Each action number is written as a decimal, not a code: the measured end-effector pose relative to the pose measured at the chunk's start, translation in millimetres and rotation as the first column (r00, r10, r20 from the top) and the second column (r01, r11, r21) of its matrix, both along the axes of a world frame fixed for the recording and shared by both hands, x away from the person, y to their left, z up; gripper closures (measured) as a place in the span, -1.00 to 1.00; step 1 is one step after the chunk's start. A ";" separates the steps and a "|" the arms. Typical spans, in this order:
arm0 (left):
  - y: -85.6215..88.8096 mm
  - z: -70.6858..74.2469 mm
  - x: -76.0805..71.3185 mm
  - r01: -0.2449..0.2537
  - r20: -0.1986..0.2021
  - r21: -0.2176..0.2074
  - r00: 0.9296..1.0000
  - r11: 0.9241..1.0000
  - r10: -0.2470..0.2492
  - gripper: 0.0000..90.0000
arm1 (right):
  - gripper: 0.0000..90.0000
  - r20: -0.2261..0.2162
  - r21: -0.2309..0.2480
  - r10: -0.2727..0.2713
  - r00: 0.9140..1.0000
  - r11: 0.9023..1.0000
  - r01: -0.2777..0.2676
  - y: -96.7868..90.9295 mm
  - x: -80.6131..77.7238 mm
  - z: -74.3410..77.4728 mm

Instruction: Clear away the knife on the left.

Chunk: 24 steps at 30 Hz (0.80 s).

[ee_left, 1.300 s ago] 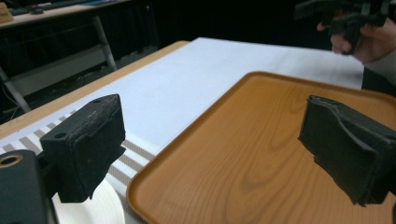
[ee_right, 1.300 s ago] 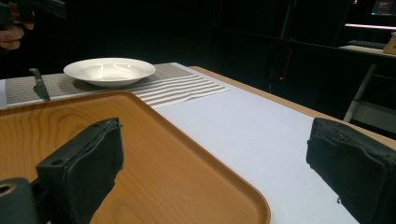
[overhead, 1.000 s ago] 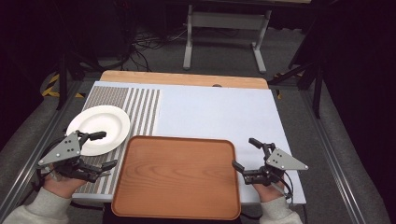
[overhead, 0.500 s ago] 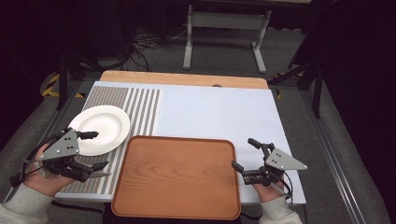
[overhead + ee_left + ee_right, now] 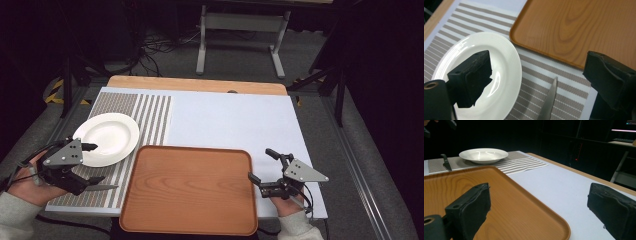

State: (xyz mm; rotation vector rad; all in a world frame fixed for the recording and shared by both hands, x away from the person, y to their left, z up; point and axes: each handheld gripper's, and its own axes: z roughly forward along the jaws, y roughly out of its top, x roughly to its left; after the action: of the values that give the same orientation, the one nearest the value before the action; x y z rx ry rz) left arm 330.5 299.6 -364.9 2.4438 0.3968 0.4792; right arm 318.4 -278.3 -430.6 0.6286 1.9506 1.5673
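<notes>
Left gripper (image 5: 92, 162): jaws wide apart, nothing held, above striped mat (image 5: 150, 112).
Right gripper (image 5: 263, 166): jaws apart, empty, at tray (image 5: 190, 187) right edge.
Plate (image 5: 106, 138): on mat, partly under left jaw.
Knife (image 5: 549, 100): flat on mat, between plate and tray.

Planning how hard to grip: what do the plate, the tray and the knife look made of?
Plate: glossy white, probably glazed ceramic, with sharp highlights. Tray: wood-grain pattern under a smooth sheen, either wood or printed laminate. Knife: grey reflective blade, likely steel.
</notes>
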 end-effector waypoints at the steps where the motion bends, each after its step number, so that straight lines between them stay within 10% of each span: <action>1: 0.6 0.1 0.4 0.003 -0.009 0.007 1.000 1.000 -0.003 -0.80 | -0.88 0.001 0.000 0.000 1.000 1.000 0.000 0.2 0.1 0.0; 24: 5.1 -6.3 9.4 0.084 -0.194 0.213 0.980 0.974 -0.042 -0.65 | -0.88 -0.002 0.015 0.005 1.000 1.000 -0.005 -1.9 -1.1 1.3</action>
State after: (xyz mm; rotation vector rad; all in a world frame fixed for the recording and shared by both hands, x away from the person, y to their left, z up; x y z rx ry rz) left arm 339.9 304.7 -371.2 2.7196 0.3588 0.2771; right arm 317.3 -280.1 -429.3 0.6322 1.9447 1.5865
